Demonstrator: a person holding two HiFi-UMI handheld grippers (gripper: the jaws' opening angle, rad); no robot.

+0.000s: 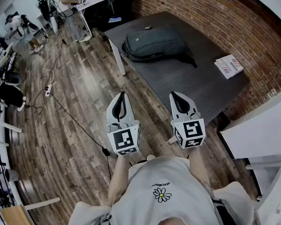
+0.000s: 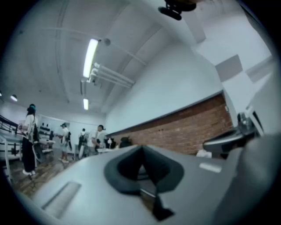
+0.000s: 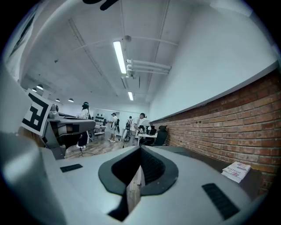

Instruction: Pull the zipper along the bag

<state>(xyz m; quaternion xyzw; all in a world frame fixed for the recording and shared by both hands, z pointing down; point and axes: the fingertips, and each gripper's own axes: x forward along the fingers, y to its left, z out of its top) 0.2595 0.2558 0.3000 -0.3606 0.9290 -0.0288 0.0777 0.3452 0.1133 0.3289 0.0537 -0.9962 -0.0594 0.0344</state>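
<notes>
A dark grey backpack (image 1: 154, 43) lies on the far part of a dark table (image 1: 195, 88) in the head view. My left gripper (image 1: 121, 97) hangs over the wood floor, short of the table's near edge, shut with nothing in it. My right gripper (image 1: 177, 96) hovers over the table's near edge, also shut and empty. Both stay well short of the bag. In the left gripper view the jaws (image 2: 141, 165) are shut and point up across the room. In the right gripper view the shut jaws (image 3: 139, 169) point along the brick wall. The bag's zipper is too small to make out.
A white booklet (image 1: 228, 66) (image 3: 236, 171) lies at the table's right edge. A brick wall (image 1: 249, 28) runs behind the table. White furniture (image 1: 259, 131) stands to the right. Cables trail over the wood floor (image 1: 60, 104) on the left, and people stand at desks far back.
</notes>
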